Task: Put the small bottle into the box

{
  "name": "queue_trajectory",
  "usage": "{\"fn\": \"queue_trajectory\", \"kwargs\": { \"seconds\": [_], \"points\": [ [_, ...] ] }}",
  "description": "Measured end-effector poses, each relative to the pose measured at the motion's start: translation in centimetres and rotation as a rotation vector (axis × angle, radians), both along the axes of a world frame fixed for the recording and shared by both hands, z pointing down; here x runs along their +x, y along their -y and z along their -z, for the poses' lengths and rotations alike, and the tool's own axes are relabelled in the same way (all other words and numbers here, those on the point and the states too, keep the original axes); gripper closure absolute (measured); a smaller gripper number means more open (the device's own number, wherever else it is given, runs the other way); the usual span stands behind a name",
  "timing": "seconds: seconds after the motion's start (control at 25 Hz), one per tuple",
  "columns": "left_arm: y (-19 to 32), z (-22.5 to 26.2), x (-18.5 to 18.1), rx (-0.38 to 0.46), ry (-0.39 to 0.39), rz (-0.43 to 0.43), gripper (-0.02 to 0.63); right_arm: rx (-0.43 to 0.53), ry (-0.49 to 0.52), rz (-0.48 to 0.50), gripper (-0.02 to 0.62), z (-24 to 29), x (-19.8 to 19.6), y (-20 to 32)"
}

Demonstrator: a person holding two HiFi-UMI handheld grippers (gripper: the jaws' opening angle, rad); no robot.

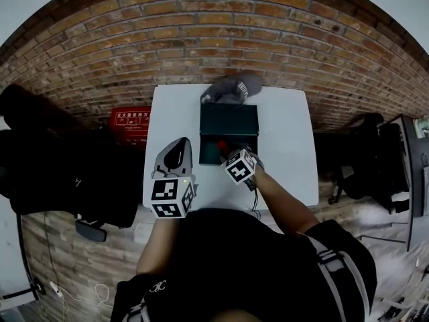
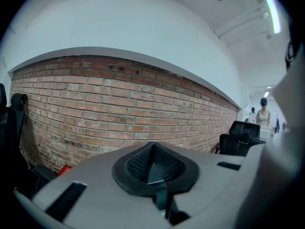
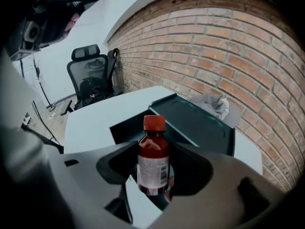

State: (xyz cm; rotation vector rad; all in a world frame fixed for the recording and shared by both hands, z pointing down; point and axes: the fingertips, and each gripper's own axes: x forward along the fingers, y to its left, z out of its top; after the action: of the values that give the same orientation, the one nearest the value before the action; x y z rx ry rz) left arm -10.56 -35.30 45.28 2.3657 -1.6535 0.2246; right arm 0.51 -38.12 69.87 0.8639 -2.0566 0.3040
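Red brick wall [image 1: 221,25] closes the room behind one white rectangular table [image 1: 288,159]. On the floor just left of the table lies one flat red case [image 1: 131,119].

Over the table's near left part hangs the left gripper [image 1: 179,146]. Its own view shows the jaws pressed together with nothing between them.

In the middle of the table stands one dark green box [image 1: 209,151], its lid [image 1: 228,119] folded back flat toward the wall. Behind the lid lies one grey fabric cap [image 1: 231,89].

To the right of the left gripper, at the near edge of the open box, is the right gripper [image 3: 153,166]. It is clamped on the one small brown bottle with a red screw cap and a white label [image 3: 153,156], which stands upright between the jaws. I cannot tell if its base is already over the opening.

The bottle is probably light and stiff, with smooth walls that may slip. The labelled body, where the jaws sit now, seems the best place to hold, not the narrow neck.
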Motion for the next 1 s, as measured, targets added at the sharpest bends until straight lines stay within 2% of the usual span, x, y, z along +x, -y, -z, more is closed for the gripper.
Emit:
{"fn": "queue_trajectory", "kwargs": {
  "seconds": [0.2, 0.64, 0.84, 1.0],
  "points": [
    [-0.2, -0.3, -0.5, -0.013, -0.005, 0.002, 0.595, -0.056, -0.042, -0.084, 0.383, -2.3, 0.4, 0.6],
    [0.4, -0.4, -1.7, -0.018, -0.013, 0.006, 0.595, -0.158, -0.171, -0.122, 0.383, -5.9, 1.5, 1.2],
    [1.1, -0.3, -1.7, -0.014, -0.018, -0.006, 0.595, -0.180, -0.263, -0.085, 0.383, -6.7, 1.3, 1.5],
    [1.6, -0.3, -1.3, -0.018, -0.022, -0.028, 0.595, -0.206, -0.272, -0.073, 0.382, -6.9, 1.3, 1.6]
  ]
}}
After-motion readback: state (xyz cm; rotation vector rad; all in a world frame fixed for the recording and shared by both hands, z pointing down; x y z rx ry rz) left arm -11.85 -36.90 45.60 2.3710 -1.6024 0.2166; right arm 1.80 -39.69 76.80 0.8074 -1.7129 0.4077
